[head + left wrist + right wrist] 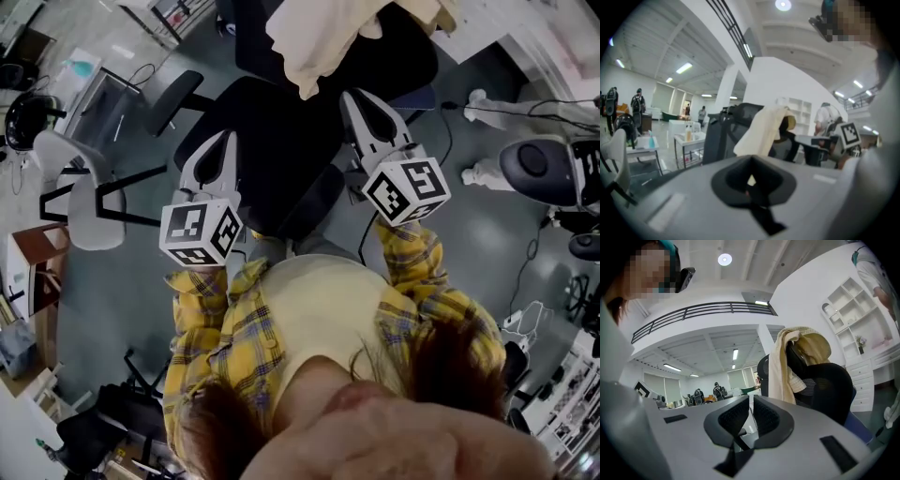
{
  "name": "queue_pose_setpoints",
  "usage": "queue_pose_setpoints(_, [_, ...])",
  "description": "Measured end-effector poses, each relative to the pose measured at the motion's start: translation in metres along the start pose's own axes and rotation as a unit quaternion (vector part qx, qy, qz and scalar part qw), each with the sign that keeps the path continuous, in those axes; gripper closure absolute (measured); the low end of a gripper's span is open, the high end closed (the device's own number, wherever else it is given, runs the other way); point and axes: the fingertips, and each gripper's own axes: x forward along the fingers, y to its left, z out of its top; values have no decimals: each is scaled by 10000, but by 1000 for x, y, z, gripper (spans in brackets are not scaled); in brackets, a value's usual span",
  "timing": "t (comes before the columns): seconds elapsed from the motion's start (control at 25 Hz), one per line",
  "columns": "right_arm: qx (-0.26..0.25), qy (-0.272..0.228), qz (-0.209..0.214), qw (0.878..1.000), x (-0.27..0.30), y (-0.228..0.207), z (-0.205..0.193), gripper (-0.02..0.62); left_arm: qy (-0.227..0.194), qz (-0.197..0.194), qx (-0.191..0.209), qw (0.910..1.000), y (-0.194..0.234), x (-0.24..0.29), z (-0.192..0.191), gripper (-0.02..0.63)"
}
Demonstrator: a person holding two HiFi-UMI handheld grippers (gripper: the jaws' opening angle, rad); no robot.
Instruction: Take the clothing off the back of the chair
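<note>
The clothing (323,42) hangs over the back of the chair (272,141), on the far side of the seat from the person. The left gripper (223,141) and right gripper (364,101) sit over the seat's left and right edges, apart from the clothing. A second chair (80,192) stands to the left, and a desk (487,33) lies behind on the right.

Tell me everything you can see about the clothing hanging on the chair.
The clothing is a cream, soft-looking fabric garment with a tan part near the top, perhaps a lining or a second piece. It is draped over the top of the black chair's backrest and hangs limp in long folds down one side. Only the chair is seen touching it.
</note>
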Motion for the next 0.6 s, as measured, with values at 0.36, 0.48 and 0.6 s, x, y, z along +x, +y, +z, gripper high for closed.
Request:
queue_pose_setpoints(0.36, [-218, -186, -470, 9985, 19, 13, 14, 580, -153, -496, 210, 9984, 13, 27, 29, 601])
queue_pose_setpoints(0.48, [-287, -349, -755, 9961, 22, 14, 24, 580, -164, -820, 350, 9959, 14, 38, 41, 601])
queue_pose_setpoints(0.6, [-320, -553, -1030, 9926, 27, 12, 36, 580, -241, -1054, 450, 9931, 17, 45, 54, 602])
